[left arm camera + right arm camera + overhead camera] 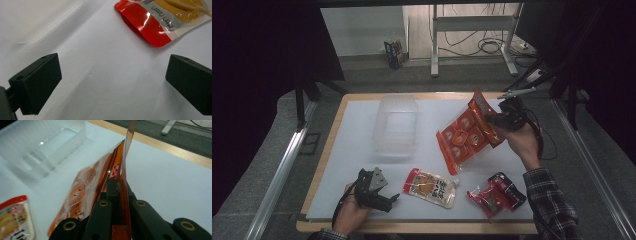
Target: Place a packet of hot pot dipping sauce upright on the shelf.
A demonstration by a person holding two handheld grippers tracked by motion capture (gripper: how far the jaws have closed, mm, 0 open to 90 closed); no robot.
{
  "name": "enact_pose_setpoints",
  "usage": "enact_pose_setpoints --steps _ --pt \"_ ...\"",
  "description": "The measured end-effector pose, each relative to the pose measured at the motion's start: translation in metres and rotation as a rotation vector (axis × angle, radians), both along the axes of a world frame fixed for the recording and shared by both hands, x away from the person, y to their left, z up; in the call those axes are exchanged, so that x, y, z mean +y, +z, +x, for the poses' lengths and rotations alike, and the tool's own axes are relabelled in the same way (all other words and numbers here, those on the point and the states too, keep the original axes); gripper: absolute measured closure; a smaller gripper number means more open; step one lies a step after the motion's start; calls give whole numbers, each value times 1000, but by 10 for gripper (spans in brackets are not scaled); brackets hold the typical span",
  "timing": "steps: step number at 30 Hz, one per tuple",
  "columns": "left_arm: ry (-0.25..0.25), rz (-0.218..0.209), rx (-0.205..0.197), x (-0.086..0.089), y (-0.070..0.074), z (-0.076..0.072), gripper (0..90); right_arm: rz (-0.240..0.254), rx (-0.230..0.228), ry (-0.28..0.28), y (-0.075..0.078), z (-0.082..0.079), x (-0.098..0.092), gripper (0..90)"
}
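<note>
My right gripper is shut on the edge of an orange snack bag and holds it lifted and tilted above the table's right half. In the right gripper view the orange snack bag runs edge-on between the closed jaws of the right gripper. My left gripper rests open near the front edge, jaws pointing right toward a red-and-white pouch. The left gripper has bare white table between its fingers, with the red-and-white pouch just beyond.
A clear plastic bin stands at the middle back of the white table; the same clear bin lies ahead of the right gripper. A small red-and-black packet lies front right. Dark curtains flank both sides.
</note>
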State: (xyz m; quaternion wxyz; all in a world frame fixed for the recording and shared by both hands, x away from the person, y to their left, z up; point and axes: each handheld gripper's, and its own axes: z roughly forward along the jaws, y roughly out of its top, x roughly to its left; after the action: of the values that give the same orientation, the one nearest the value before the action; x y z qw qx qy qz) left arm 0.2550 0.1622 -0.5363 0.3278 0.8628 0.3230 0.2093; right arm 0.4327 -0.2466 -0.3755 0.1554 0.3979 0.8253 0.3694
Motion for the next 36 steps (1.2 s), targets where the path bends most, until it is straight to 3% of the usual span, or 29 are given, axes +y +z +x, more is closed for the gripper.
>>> enact_pose_setpoints --steps 8,22,31,36 --pt "-2 4 0 0 0 0 3 51 13 61 21 -3 22 884" --pt "-3 -1 -12 1 1 -1 4 68 -46 200 49 -15 82 886" --pt "-4 -1 -16 1 2 -1 5 51 -72 189 63 -10 94 886" --pt "0 -15 -15 2 3 -1 4 82 -65 183 70 -1 96 886"
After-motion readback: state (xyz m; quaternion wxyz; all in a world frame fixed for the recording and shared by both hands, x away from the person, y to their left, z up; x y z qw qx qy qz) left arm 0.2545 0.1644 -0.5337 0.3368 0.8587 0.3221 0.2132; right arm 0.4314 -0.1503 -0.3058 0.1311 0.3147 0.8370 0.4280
